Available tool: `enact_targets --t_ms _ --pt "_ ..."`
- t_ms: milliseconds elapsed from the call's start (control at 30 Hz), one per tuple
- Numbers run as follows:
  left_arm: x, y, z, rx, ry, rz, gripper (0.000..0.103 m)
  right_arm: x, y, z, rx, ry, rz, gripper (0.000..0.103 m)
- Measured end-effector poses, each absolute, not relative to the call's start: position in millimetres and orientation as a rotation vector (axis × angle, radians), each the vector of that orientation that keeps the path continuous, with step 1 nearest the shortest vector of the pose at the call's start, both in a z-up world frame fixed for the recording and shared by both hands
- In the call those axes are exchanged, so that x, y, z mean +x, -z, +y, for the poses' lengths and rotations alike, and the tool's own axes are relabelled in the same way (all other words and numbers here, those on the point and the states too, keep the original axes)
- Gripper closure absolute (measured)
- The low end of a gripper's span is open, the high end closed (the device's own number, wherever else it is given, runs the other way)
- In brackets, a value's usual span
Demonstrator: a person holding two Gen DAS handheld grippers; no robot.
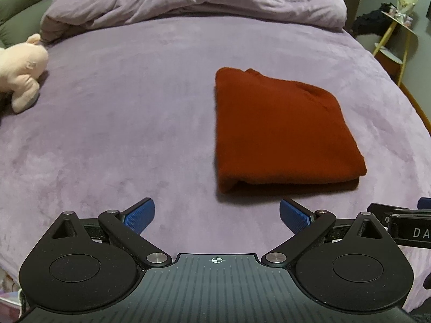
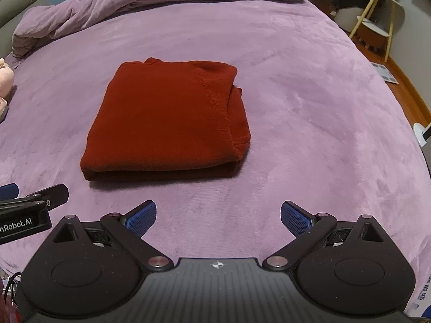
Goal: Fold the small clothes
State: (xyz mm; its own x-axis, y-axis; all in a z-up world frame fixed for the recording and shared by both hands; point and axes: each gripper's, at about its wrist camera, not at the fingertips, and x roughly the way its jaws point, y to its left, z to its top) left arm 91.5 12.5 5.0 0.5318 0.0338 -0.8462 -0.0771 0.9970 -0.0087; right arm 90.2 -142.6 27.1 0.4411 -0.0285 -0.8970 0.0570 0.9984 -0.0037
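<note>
One red garment [image 2: 167,118] lies folded into a thick square mid-bed on the purple blanket [image 2: 309,107], its fold edge nearest the grippers. The right gripper [image 2: 218,218] hangs at its 5 o'clock, jaws spread, holding nothing; the left gripper [image 1: 216,215] at 7 o'clock, likewise released. Its side reads "nRobot.AI". A pink plush toy [image 1: 23,70] sits at the bed's 9 o'clock.
</note>
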Motion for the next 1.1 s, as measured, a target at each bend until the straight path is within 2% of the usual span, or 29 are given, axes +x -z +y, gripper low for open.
enact_targets --t_ms 1100 --pt "92.7 -0.3 2.7 -0.01 -0.053 1.044 0.001 92.6 -26.9 -149.1 0.023 0.071 1.107 0.004"
